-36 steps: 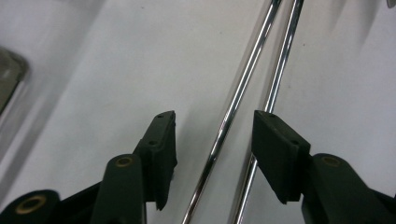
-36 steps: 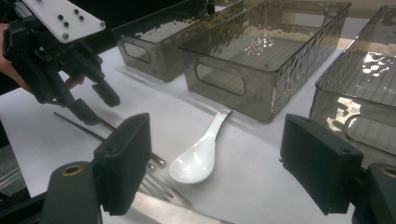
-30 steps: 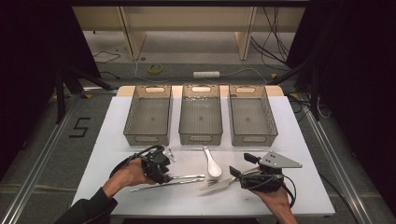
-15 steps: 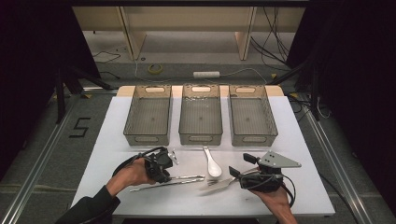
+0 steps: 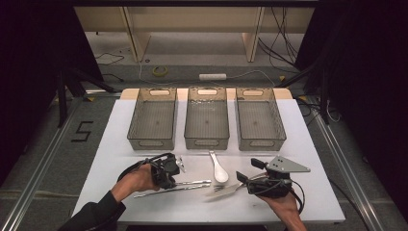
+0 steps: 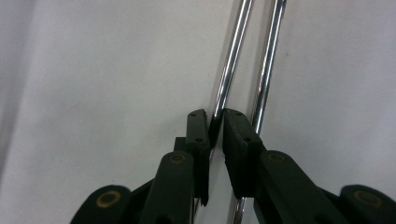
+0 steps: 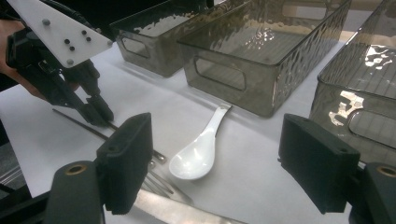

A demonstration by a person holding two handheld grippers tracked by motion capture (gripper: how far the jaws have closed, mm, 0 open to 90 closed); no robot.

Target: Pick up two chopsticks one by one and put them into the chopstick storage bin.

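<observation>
Showing the left tongs [image 6: 215, 122], whose jaws have just been closing, now clamping on one of two thin metal rods: the near rod [image 6: 230, 60] is sitting pinched between the pads, while the second rod [image 6: 268, 65] is lying just beside it, outside the grip. In the high view both rods [image 5: 190, 183] are lying flat on the bench [image 5: 120, 144] in front of the person, left of a fork [image 5: 226, 187] and a white spoon [image 5: 220, 169]. The rod is looking light, stiff and polished, so it is likely to slide or swivel in the pads; the pinch is sitting toward one end, and a hold nearer the middle would probably be balancing better. The right tongs [image 7: 217, 161] are resting with jaws wide apart, holding nothing, above the fork's prongs. The bench is covered in a smooth white sheet that is giving little friction. Three clear plastic bins [image 5: 207, 118] are standing in a row at the far side, all empty as far as can be told. Beyond them, cables are trailing over a grey floor [image 5: 192, 57], and dark curtains are closing in both sides.
</observation>
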